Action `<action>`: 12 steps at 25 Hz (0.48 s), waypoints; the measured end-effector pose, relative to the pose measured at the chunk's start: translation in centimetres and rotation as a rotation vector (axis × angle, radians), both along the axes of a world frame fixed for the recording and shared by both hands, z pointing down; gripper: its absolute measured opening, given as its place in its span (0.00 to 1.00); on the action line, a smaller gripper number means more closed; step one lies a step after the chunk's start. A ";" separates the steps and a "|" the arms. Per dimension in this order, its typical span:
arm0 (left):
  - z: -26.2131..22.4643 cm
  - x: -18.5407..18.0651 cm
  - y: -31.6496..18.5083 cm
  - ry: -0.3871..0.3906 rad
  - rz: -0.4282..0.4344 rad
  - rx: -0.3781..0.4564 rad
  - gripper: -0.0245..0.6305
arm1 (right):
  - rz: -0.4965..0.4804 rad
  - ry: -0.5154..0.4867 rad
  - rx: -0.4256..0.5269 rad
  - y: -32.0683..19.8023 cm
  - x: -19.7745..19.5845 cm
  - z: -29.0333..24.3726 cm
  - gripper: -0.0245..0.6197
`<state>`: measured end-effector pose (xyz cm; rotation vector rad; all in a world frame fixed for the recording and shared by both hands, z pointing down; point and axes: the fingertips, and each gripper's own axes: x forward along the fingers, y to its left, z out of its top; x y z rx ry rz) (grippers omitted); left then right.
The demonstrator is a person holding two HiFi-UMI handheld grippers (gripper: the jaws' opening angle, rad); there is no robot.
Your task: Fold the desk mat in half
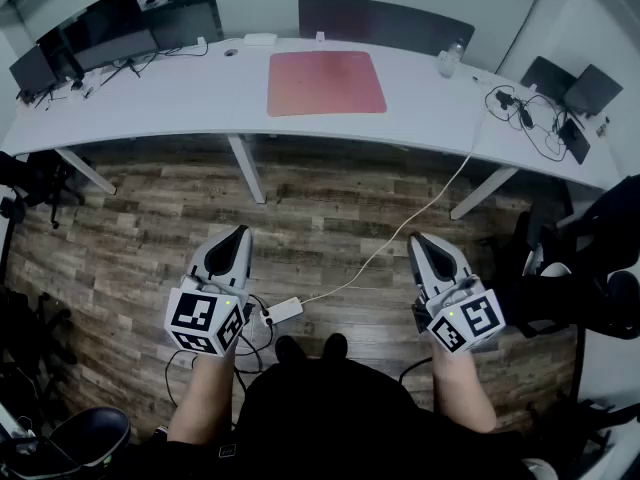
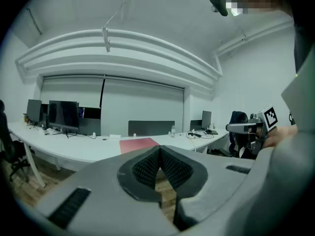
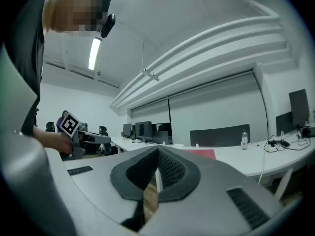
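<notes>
Head view first: a long white desk curves across the top of the shot, and the pink desk mat is lying flat and unfolded near its middle. There's a dark divider panel behind it, monitors off at the left end and a tangle of cables at the right. Everything below is wood-plank floor, with a white cable trailing down from the desk to a white adapter. The left gripper and right gripper are held out over the floor, well apart from the desk and the mat. Left gripper view: jaws shut tight, ribbed pads meeting, nothing between them. The mat shows past the tips, flat on the desk, with a pale roller blind covering the wall behind. Right gripper view: same deal, jaws closed on nothing. The mat is just a red sliver beyond them, a water bottle stands on the desk to its right, and there are strip lights on the ceiling.
</notes>
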<state>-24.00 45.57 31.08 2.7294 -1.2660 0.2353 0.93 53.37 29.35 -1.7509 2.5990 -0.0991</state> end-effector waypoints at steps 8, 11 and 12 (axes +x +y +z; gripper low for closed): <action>0.0 1.7 1.3 -0.008 -0.006 -0.005 0.05 | 0.000 -0.004 0.006 1.4 2.2 0.2 0.04; -0.2 2.4 2.0 -0.014 -0.008 0.000 0.05 | -0.002 -0.016 0.012 2.0 3.1 0.3 0.04; -0.3 2.7 2.3 -0.016 -0.010 0.002 0.05 | -0.004 -0.021 0.012 2.2 3.4 0.4 0.04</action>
